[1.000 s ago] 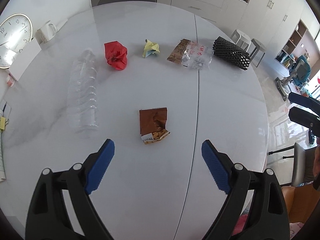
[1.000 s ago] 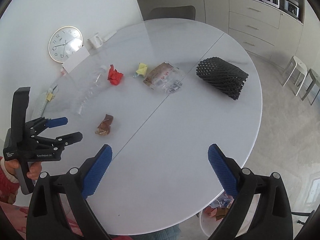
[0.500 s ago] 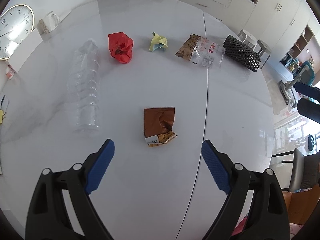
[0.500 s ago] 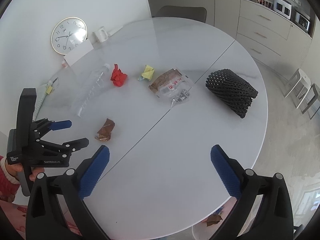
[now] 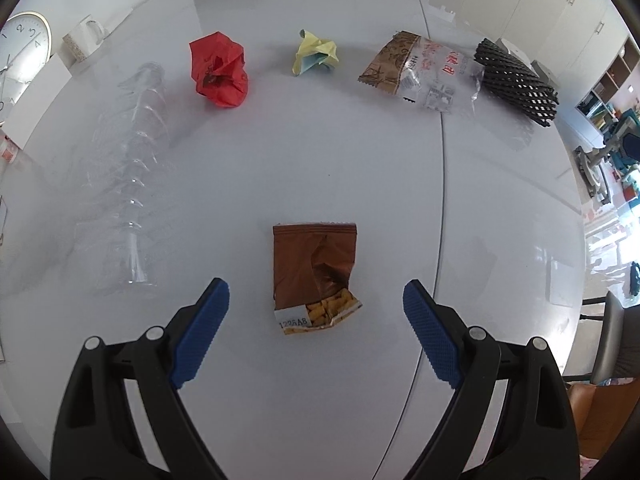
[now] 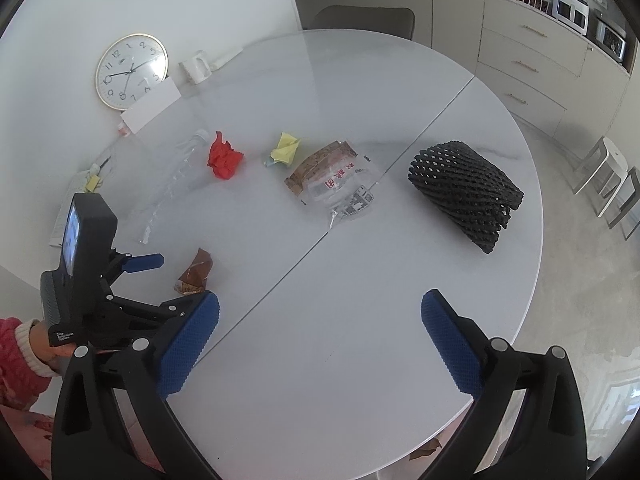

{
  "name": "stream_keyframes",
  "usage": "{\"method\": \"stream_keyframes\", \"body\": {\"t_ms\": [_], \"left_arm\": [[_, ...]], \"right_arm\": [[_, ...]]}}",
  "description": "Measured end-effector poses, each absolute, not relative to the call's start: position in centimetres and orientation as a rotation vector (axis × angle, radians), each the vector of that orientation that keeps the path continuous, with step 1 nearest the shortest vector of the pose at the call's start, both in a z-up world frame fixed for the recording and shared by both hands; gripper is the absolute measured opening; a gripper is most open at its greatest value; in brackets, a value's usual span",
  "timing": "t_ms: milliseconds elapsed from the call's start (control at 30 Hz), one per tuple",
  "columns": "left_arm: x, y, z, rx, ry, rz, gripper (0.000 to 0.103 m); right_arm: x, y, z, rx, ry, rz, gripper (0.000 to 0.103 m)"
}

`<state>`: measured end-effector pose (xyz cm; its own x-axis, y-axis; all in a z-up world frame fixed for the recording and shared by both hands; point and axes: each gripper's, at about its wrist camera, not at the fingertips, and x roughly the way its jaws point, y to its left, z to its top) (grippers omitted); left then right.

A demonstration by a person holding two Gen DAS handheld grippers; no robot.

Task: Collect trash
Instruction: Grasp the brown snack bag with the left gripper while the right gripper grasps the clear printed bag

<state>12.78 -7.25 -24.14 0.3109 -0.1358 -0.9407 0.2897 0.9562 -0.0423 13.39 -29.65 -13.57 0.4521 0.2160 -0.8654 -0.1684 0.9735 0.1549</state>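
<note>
A torn brown snack wrapper lies on the round white table. My left gripper hovers over it, open, one blue finger on each side, not touching. The right wrist view shows that left gripper straddling the wrapper. My right gripper is open and empty over bare table near the front edge. Further back lie a clear plastic bottle, a red paper ball, a yellow paper ball, a half-clear snack bag and a black foam net.
A wall clock, a white mug and a white card stand at the table's far left. A chair is behind the table, cabinets and stools to the right. A hand in a red sleeve holds the left gripper.
The left gripper has come down and forward, so the brown wrapper now sits between its fingertips. The right gripper's jaws stand slightly wider, and it has shifted across the table.
</note>
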Motion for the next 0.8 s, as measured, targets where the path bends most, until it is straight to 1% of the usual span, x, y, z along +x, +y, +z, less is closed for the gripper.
{"method": "stream_keyframes", "body": {"t_ms": [67,133,167,233,267,300,333,633,800], "left_arm": [[13.3,-7.2,-24.4,0.128,1.231,-0.261,0.082],[13.7,-7.3,-24.8,0.117,1.244,-0.249,0.073],[13.9,-7.4,-24.9,0.119,1.25,-0.241,0.07],[14.1,-7.6,-25.3,0.123,1.264,-0.232,0.059],[14.2,-7.7,-25.5,0.121,1.271,-0.23,0.057],[14.2,-7.8,-25.7,0.118,1.278,-0.227,0.05],[14.2,-7.8,-25.8,0.121,1.278,-0.22,0.047],[14.3,-7.9,-25.6,0.116,1.268,-0.194,0.042],[14.4,-7.4,-25.4,0.107,1.271,-0.201,0.042]], "right_arm": [[14.3,-29.8,-14.0,0.048,1.082,0.245,0.101],[15.5,-29.9,-14.5,0.044,1.087,0.258,0.101],[16.2,-29.9,-14.7,0.038,1.09,0.267,0.101],[18.0,-29.6,-15.3,0.008,1.096,0.28,0.101],[18.9,-29.5,-15.6,-0.007,1.099,0.286,0.101],[19.9,-29.4,-15.9,-0.019,1.103,0.295,0.101],[21.1,-29.2,-16.4,-0.031,1.111,0.304,0.101],[29.6,-25.9,-21.1,-0.222,1.192,0.339,0.1],[31.4,-24.7,-23.9,-0.297,1.264,0.333,0.1]]}}
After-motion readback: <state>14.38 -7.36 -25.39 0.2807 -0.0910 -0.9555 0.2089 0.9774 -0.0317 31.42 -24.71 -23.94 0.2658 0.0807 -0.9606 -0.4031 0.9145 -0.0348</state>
